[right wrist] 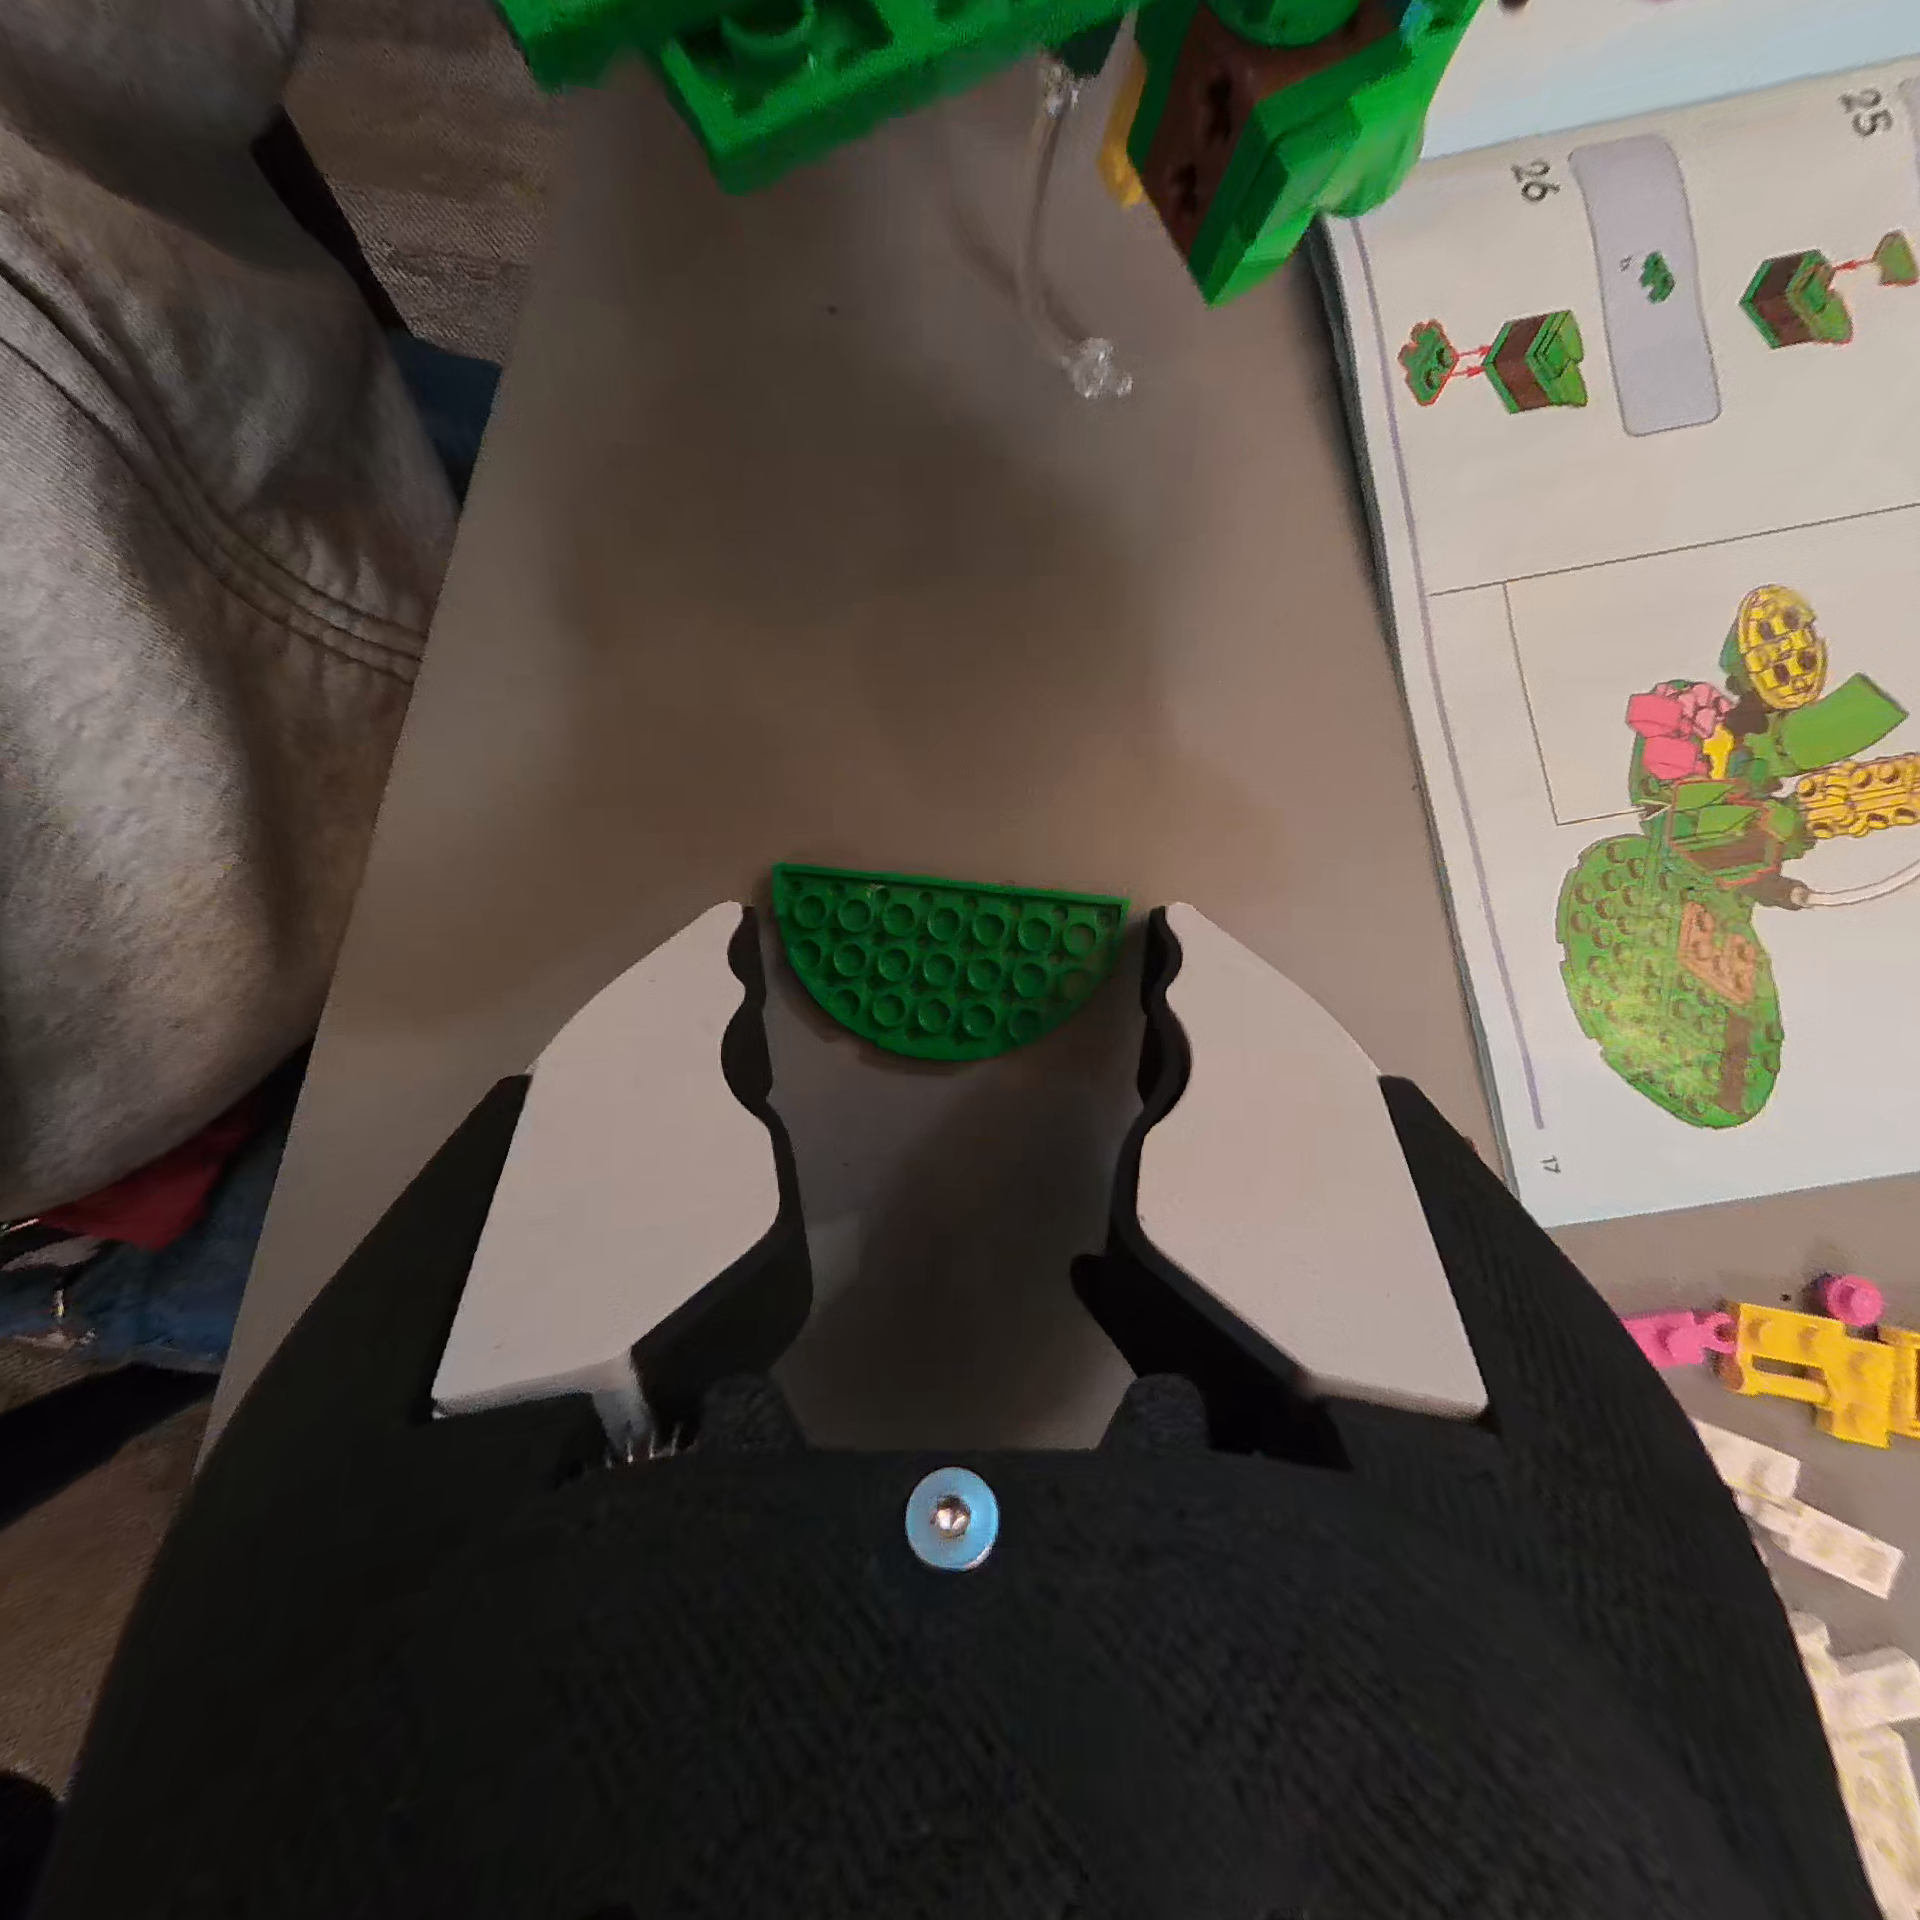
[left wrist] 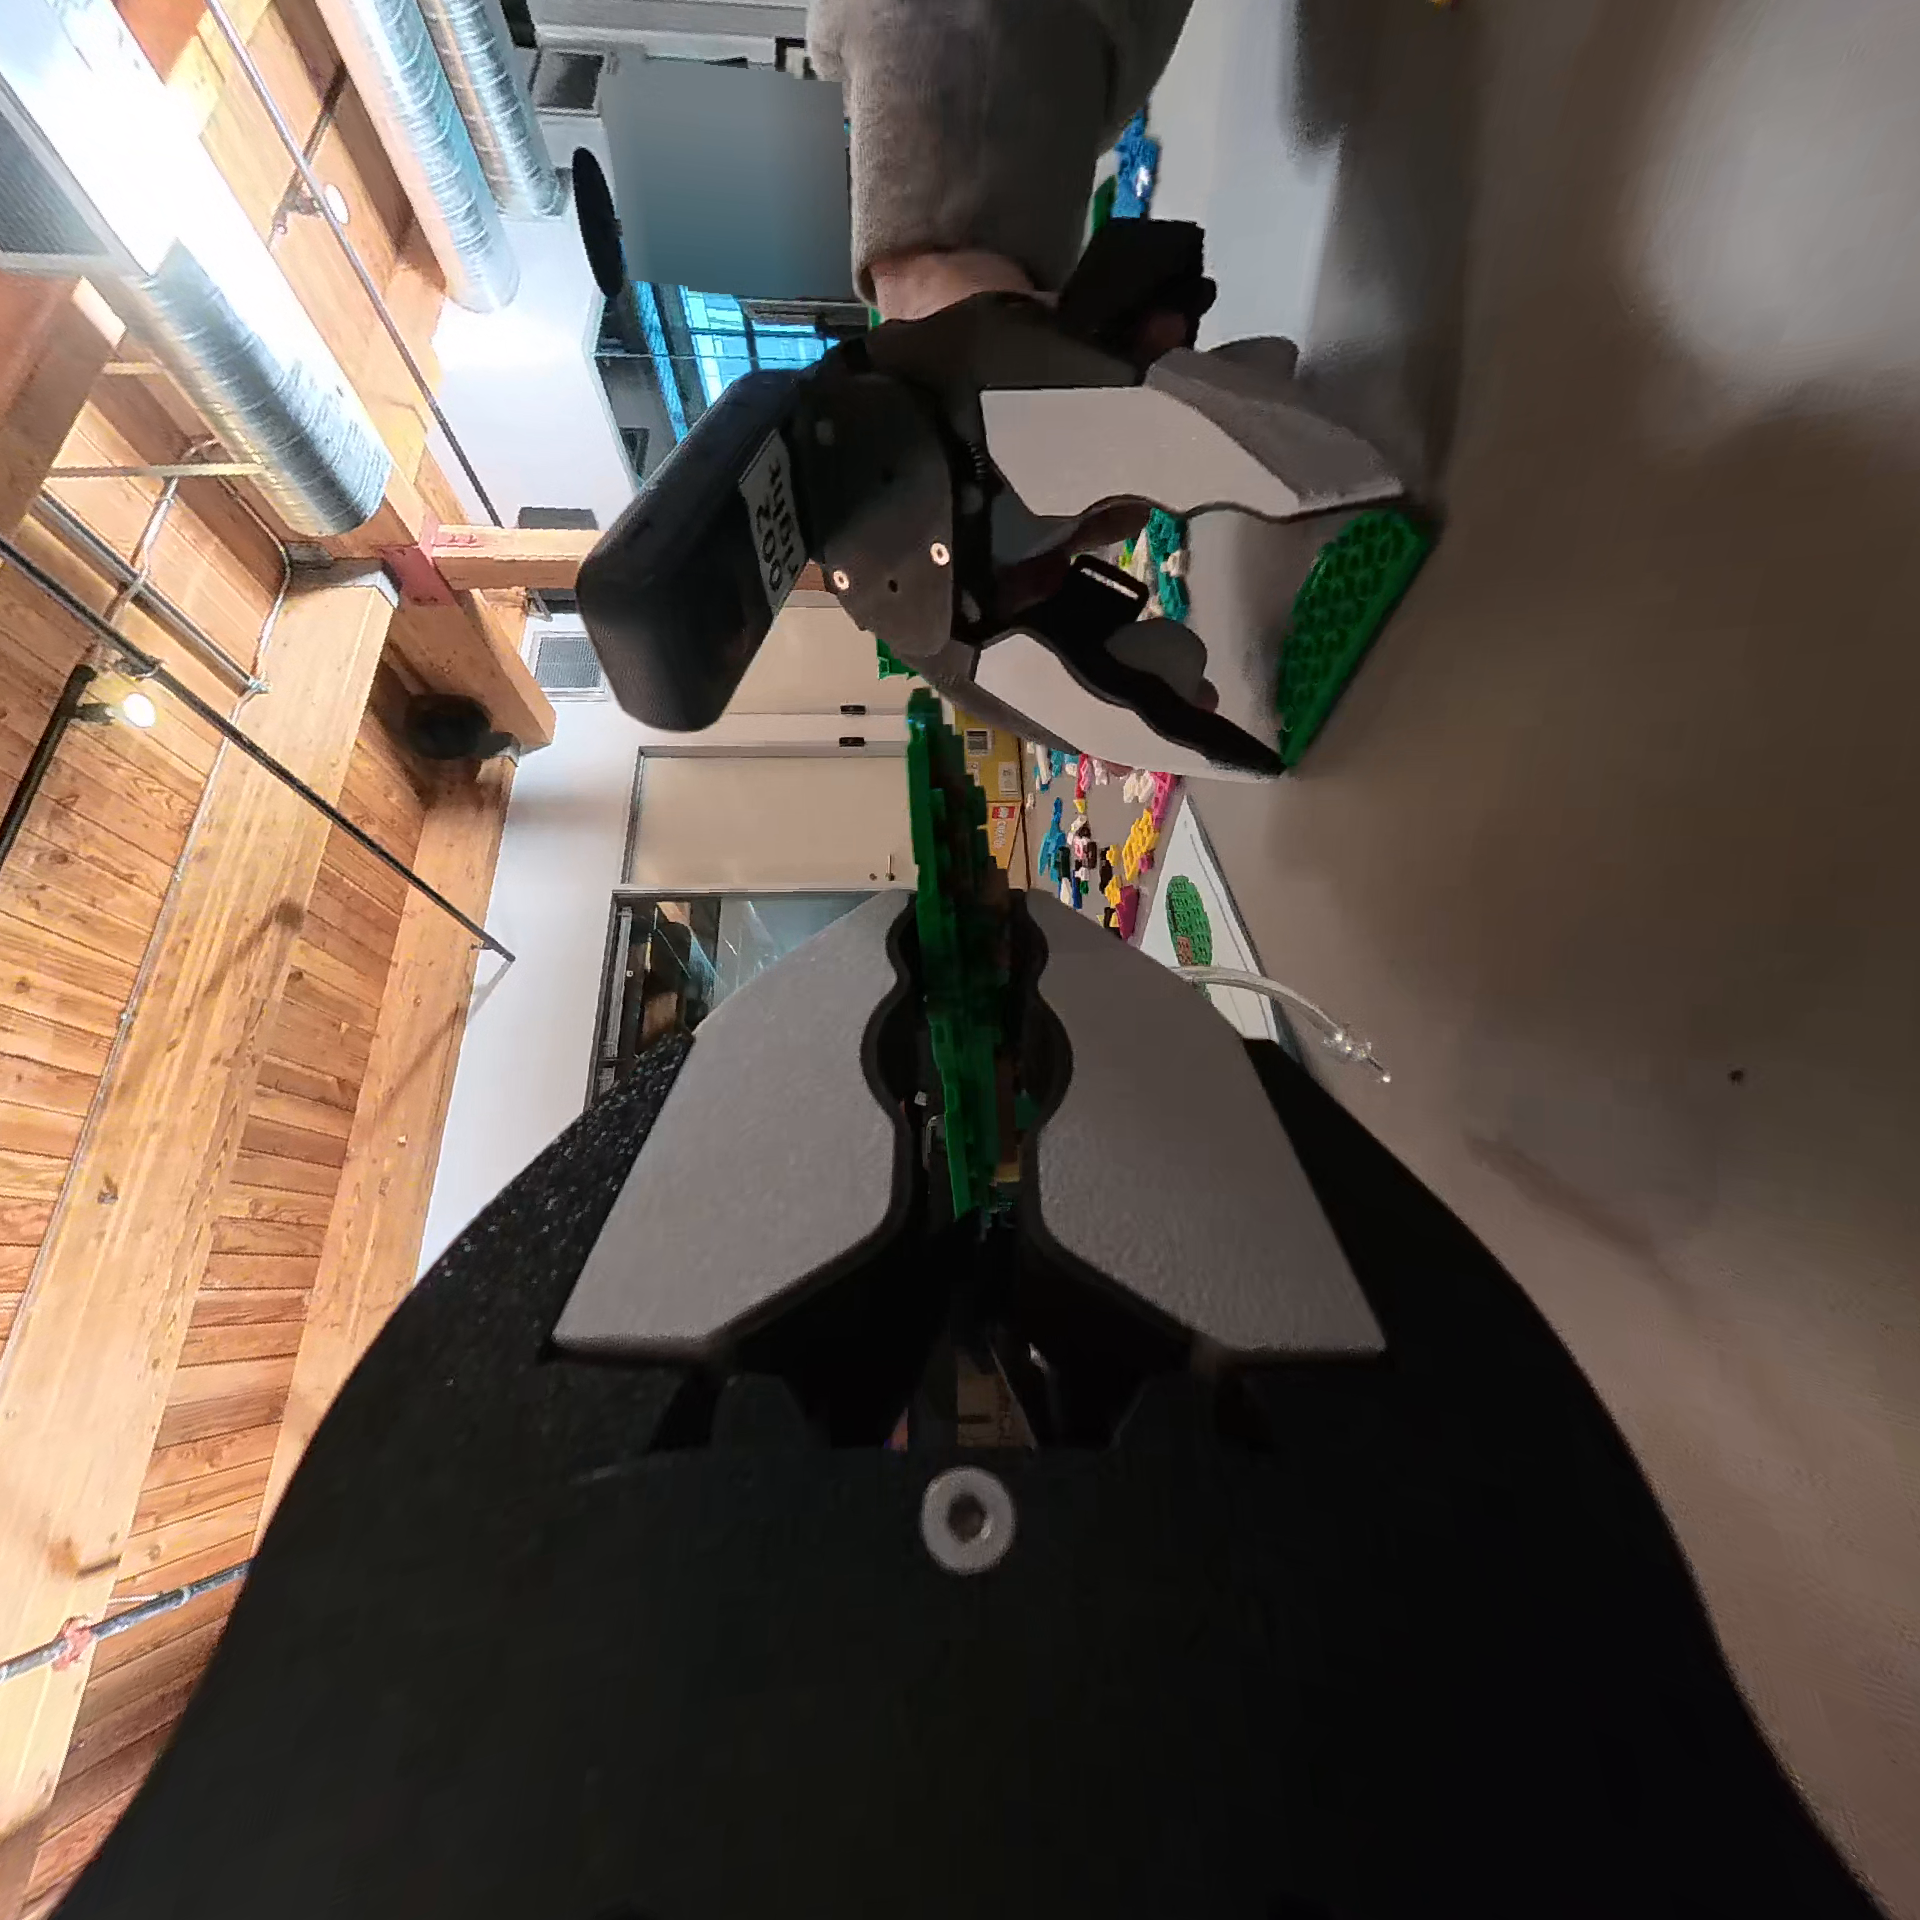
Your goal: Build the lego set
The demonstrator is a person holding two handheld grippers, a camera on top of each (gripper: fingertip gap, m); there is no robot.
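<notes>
Grey tabletop [right wrist: 935,582] beneath a timber ceiling [left wrist: 208,935]. My left gripper [left wrist: 966,925] is clamped on a green-and-brown brick assembly [left wrist: 951,831], which stands edge-on between its pads and juts beyond the tips. My right gripper [right wrist: 948,920] has its fingers spread; a green half-round plate [right wrist: 945,966] lies flat between the tips, a gap showing on each side. An open instruction booklet [right wrist: 1662,520] lies to its right, with loose bricks [right wrist: 1808,1382] nearer.
</notes>
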